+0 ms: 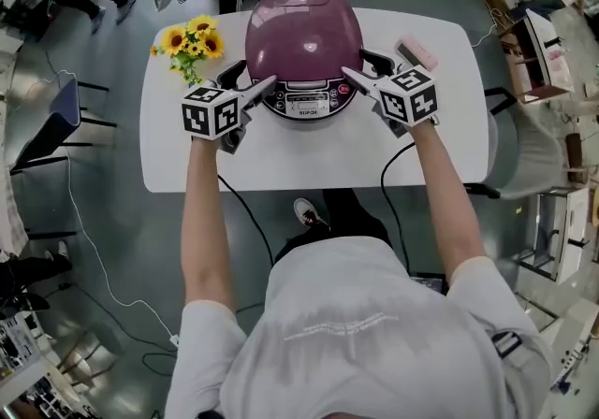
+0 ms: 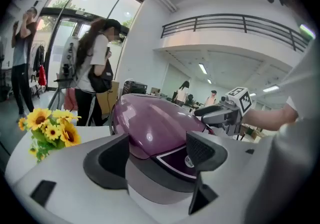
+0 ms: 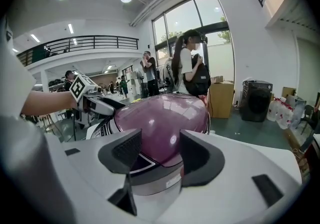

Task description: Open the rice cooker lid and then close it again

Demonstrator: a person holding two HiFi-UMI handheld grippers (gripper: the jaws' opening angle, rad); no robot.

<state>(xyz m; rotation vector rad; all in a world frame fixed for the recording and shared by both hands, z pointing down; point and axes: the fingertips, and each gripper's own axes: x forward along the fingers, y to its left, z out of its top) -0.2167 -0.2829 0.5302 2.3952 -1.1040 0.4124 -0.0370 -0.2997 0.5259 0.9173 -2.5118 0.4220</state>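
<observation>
A rice cooker (image 1: 304, 38) with a purple domed lid stands on the white table (image 1: 309, 155), its lid down and its control panel (image 1: 304, 99) facing me. My left gripper (image 1: 248, 80) is at the cooker's front left, jaws apart and holding nothing. My right gripper (image 1: 365, 69) is at the front right, also open. In the left gripper view the cooker (image 2: 150, 128) lies just beyond the open left gripper (image 2: 155, 155), with the right gripper (image 2: 220, 113) across it. In the right gripper view the cooker (image 3: 165, 123) lies just beyond the open right gripper (image 3: 160, 153).
A bunch of sunflowers (image 1: 192, 43) stands at the table's back left, and a pink object (image 1: 416, 52) lies at the back right. Black cables (image 1: 245, 211) hang off the near edge. People (image 2: 97, 75) stand beyond the far side. A chair (image 1: 70, 108) is at the left.
</observation>
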